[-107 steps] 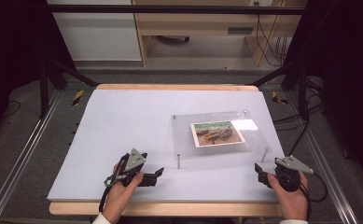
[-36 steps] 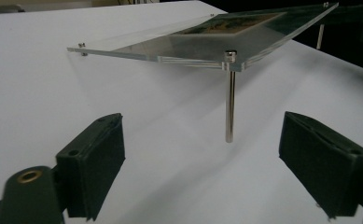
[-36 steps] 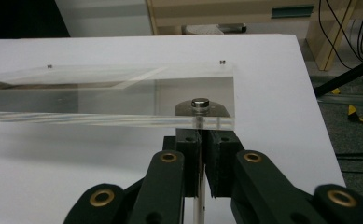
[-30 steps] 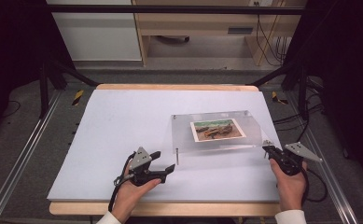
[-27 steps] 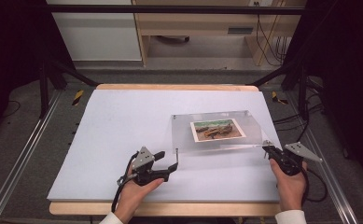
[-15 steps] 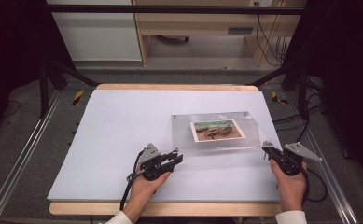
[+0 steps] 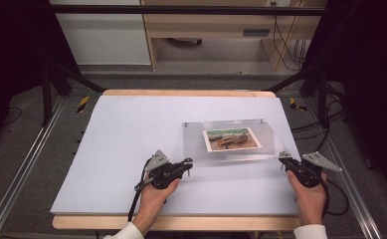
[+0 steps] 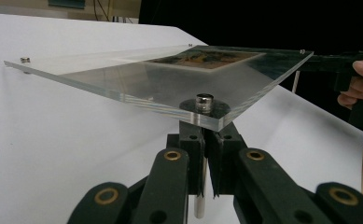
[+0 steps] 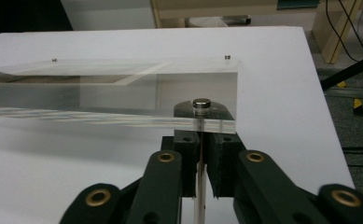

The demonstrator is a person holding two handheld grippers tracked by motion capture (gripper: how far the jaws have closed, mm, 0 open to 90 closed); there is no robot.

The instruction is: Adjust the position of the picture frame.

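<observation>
A clear acrylic frame [image 7: 201, 144] with a photo [image 7: 232, 139] sandwiched in its middle stands over the white board [image 7: 131, 134], right of centre, on thin metal corner posts. My left gripper [image 7: 187, 163] is at its near-left corner, jaws shut on that corner's post [image 8: 198, 205] just under the plate [image 8: 123, 79]. At the near-right corner, my right gripper [image 7: 283, 157] is shut on the other near post [image 9: 198, 196] below the plate [image 9: 123, 93]. Round screw caps [image 9: 201, 103] top each corner. The right hand [image 8: 356, 84] appears far off in the left gripper view.
The white board lies on a wooden table [image 7: 191, 93]. Aluminium rails [image 7: 22, 164] run along both sides. A wooden shelf unit [image 7: 216, 25] and cables [image 7: 285, 40] stand behind the table. The board's left half is bare.
My left gripper has moved right to the frame's near-left corner and closed on its post. The right gripper has held its place at the near-right corner over the last second.
</observation>
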